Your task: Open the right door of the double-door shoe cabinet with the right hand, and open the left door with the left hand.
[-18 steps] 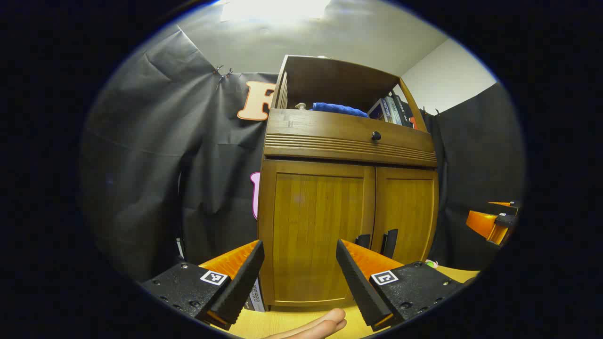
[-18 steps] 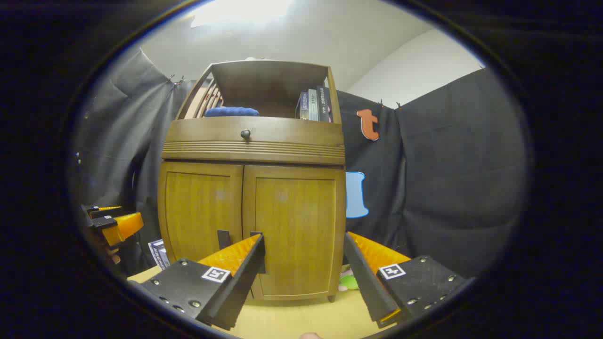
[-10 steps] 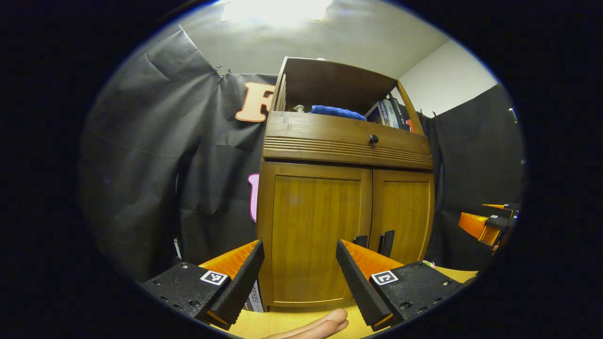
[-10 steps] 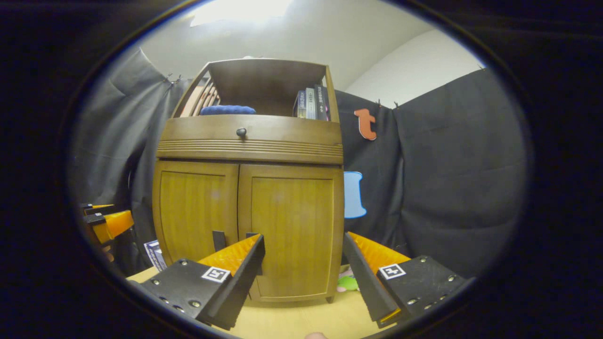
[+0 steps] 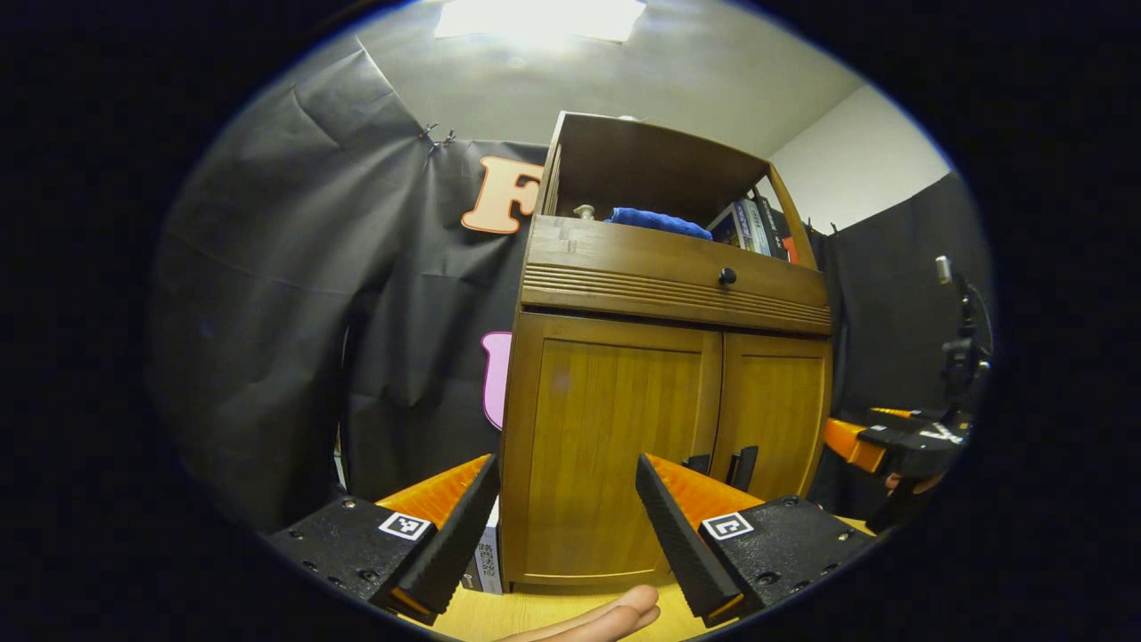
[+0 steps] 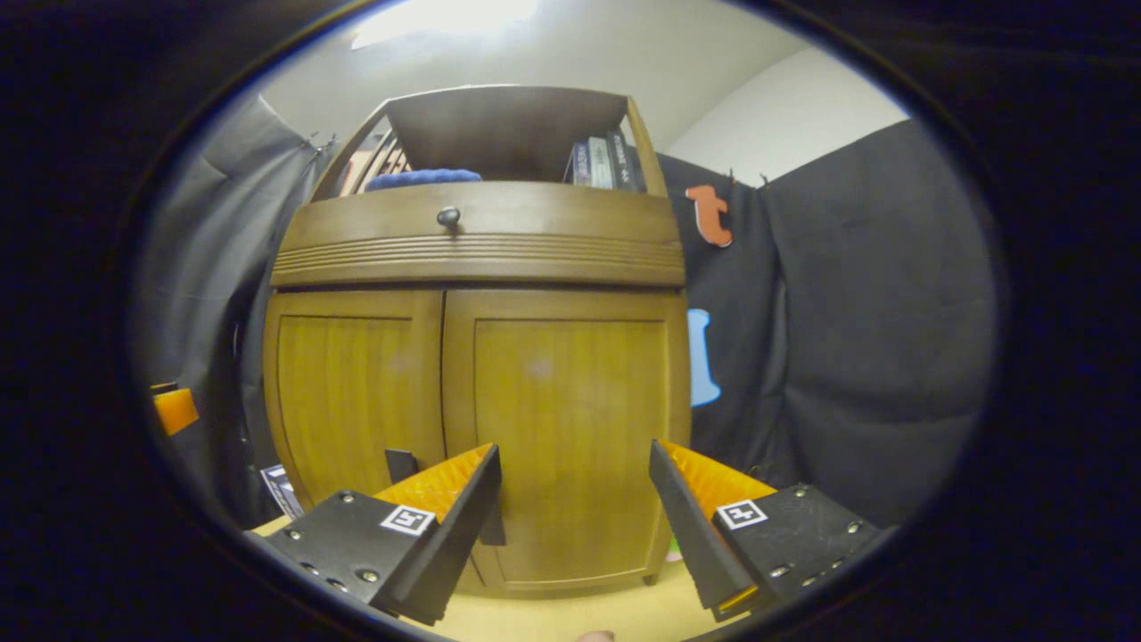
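We're looking straight at the shoe cabinet, a warm honey-brown wooden piece standing on a pale wood surface against the black cloth wall. Both doors are shut: the left door and the right door meet flush down the middle, each a framed panel with vertical grain. We count 2 doors and 2 dark handles low beside the centre seam; in the left gripper view both handles stand side by side. Above the doors runs a ribbed band and 1 drawer front with 1 small dark knob. The open shelf on top holds 1 folded blue cloth and a short row of books.

Our left gripper is spread wide in front of the left door, touching nothing, with fingertips of a hand showing beneath it. Our right gripper is spread wide too, close before the right door, gripping nothing. Off to the side in the left gripper view, we see that right gripper again, near the cabinet's right edge.
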The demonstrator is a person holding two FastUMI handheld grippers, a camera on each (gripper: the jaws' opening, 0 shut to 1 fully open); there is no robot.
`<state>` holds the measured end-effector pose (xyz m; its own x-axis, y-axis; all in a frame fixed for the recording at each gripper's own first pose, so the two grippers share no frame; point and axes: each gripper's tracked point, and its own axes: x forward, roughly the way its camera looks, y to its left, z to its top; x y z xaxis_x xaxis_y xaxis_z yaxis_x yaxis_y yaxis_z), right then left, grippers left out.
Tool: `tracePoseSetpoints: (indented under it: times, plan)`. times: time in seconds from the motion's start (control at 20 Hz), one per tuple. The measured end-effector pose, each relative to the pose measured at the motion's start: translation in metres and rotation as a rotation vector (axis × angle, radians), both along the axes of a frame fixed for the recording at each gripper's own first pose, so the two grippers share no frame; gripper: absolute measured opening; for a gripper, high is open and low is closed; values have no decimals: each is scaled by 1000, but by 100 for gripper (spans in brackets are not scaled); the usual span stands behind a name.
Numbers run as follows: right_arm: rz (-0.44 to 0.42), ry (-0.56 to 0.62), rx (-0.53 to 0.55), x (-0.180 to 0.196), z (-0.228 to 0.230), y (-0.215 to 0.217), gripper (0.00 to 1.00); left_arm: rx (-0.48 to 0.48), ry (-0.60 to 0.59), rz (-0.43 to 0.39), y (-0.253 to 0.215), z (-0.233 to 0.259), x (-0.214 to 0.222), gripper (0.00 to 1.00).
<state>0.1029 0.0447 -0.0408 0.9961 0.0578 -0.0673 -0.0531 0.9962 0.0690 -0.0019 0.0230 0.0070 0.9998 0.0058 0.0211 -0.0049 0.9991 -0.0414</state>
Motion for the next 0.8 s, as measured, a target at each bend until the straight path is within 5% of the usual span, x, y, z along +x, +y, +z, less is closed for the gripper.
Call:
tracePoseSetpoints:
  times: [0.55,0.65,0.8]
  plan:
    - [88,76,-25,65,-69,57,99,10,20,-6,-4,-6,5,92]
    - [93,83,-30,70,-75,62,84,9,15,9,-1,-4,4,91]
    - [143,127,-52,79,-92,77,83,11,-8,55,7,2,3,95]
